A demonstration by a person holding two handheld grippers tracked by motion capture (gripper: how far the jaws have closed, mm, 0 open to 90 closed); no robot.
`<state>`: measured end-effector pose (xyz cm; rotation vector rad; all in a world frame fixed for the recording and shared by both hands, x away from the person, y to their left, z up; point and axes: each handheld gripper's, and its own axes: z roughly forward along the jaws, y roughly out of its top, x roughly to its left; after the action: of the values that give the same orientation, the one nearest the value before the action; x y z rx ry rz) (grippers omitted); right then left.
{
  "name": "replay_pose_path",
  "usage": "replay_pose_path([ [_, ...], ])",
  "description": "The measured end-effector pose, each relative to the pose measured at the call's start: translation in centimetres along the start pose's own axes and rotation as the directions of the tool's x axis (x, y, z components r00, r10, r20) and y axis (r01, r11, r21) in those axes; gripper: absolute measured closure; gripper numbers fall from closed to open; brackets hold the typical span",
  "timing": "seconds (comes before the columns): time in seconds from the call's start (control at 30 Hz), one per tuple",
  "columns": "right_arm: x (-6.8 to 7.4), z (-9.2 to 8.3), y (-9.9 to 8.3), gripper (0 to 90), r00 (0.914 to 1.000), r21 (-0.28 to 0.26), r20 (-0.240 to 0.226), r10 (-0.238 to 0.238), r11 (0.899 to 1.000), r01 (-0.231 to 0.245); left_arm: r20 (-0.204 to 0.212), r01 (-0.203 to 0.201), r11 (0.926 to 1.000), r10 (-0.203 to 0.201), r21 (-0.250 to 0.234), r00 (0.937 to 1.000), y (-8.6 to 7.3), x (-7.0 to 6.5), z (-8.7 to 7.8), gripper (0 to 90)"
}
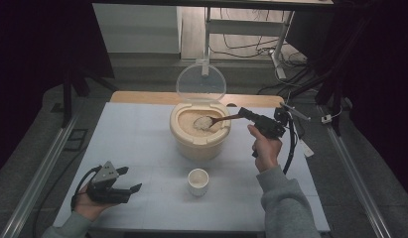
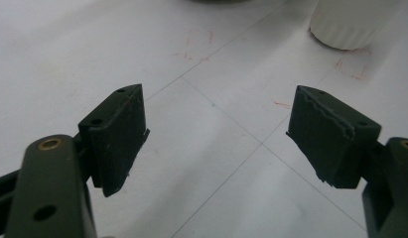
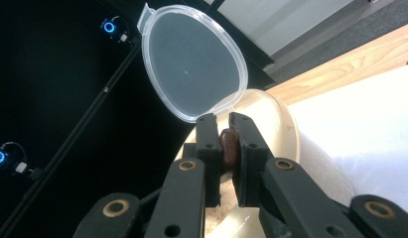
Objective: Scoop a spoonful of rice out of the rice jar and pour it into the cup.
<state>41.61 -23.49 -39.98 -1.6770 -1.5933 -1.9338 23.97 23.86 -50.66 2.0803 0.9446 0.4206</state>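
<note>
At frame centre, right tongs (image 1: 242,113) clamp a loaded spoon (image 1: 211,120) over the rice bin (image 1: 199,140); left tongs (image 1: 126,179) idle wide; any tilt likely spills grains short of the cup (image 1: 198,181).

Spoon (image 1: 211,120) in bin (image 1: 199,143), apparently behind cup (image 1: 198,181).

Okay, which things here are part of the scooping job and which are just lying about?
In use:
- spoon, heaped with rice, clamped in the right gripper
- rice bin, lid up
- cup, probably where the rice goes

Idle:
- left gripper, open, holding nothing
- cables on the floor behind
</note>
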Motion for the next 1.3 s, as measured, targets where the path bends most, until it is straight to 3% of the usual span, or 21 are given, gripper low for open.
replay_pose_path([
  [0.5,-0.4,-0.7,0.2,83.1,0.9975,-0.011,-0.039,0.059,0.998,-0.060,-0.003,0.000,1.0000,0.000,0.000,1.0000,0.0,0.0,0.0,22.6],
  [1.3,-0.3,-1.9,-0.3,83.1,0.9932,0.019,-0.076,0.088,0.996,-0.087,-0.001,-0.002,1.0000,0.002,0.003,1.0000,0.0,0.0,0.0,22.6],
])
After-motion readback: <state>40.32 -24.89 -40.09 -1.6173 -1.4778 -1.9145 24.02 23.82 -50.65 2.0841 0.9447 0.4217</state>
